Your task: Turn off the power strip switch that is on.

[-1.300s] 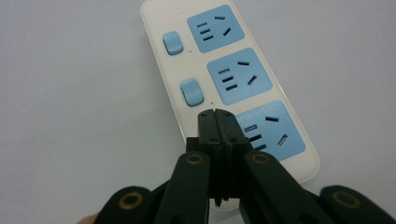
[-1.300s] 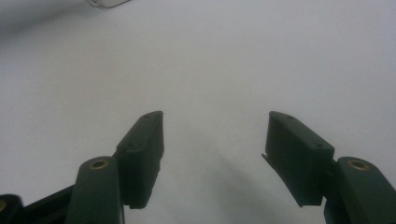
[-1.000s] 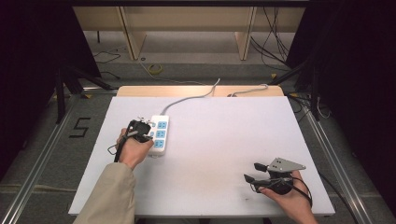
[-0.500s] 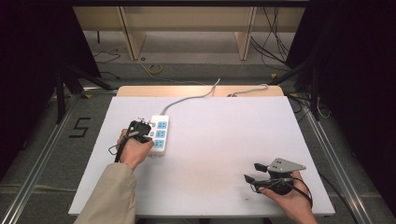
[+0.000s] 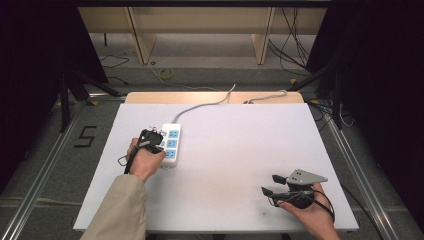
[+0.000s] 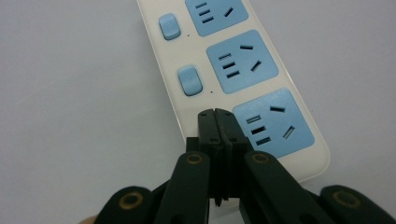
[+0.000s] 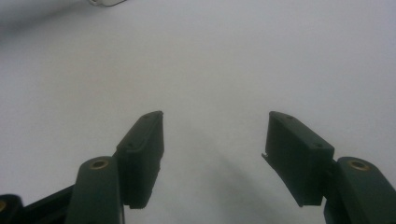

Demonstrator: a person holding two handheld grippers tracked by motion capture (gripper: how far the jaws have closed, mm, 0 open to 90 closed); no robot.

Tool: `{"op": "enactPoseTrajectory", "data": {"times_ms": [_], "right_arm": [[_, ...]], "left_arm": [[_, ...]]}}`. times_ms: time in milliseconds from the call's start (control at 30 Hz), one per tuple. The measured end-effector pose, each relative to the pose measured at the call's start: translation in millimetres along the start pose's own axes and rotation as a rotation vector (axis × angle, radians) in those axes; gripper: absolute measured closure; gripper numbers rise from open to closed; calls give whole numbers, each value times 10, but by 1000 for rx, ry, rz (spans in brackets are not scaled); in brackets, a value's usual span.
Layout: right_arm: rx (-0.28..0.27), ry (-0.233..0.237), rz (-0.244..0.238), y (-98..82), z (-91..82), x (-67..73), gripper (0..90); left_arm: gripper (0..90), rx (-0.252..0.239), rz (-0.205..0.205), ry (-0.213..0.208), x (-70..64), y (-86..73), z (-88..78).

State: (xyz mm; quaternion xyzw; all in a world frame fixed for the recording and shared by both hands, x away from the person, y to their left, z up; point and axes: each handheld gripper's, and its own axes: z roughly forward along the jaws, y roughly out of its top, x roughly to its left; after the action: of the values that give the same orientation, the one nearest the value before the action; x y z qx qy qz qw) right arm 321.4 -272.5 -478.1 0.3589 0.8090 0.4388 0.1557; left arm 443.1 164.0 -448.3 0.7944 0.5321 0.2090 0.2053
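A white power strip [image 5: 170, 145] with blue sockets lies on the left part of the white table [image 5: 240, 150]. My left gripper [image 5: 151, 138] is held over its near end. In the left gripper view the jaws are shut, pressed together with nothing between them. Their tips [image 6: 215, 115] rest against the strip's [image 6: 233, 70] white face beside the nearest socket [image 6: 273, 123], in line with two blue switches [image 6: 190, 80] farther along. My right gripper [image 5: 270, 184] sits near the table's front right, open over the bare surface [image 7: 215, 126], with nothing between its jaws.
The strip's grey cable [image 5: 210, 104] runs off the table's far edge, and a second cable [image 5: 265, 96] lies on the wooden board behind. Metal rails and dark stands flank the table on both sides.
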Motion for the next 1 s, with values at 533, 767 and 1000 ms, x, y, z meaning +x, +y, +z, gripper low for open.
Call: {"op": "enactPoseTrajectory", "data": {"times_ms": [533,767,1000], "right_arm": [[0,0,-2,-1,0,0,381],[2,1,-4,-1,1,2,381],[0,1,-2,-2,-1,1,381]], "left_arm": [[900,-6,17,17,-25,-3,5],[900,-7,7,12,-17,-4,8],[900,-3,16,22,-31,1,9]]}}
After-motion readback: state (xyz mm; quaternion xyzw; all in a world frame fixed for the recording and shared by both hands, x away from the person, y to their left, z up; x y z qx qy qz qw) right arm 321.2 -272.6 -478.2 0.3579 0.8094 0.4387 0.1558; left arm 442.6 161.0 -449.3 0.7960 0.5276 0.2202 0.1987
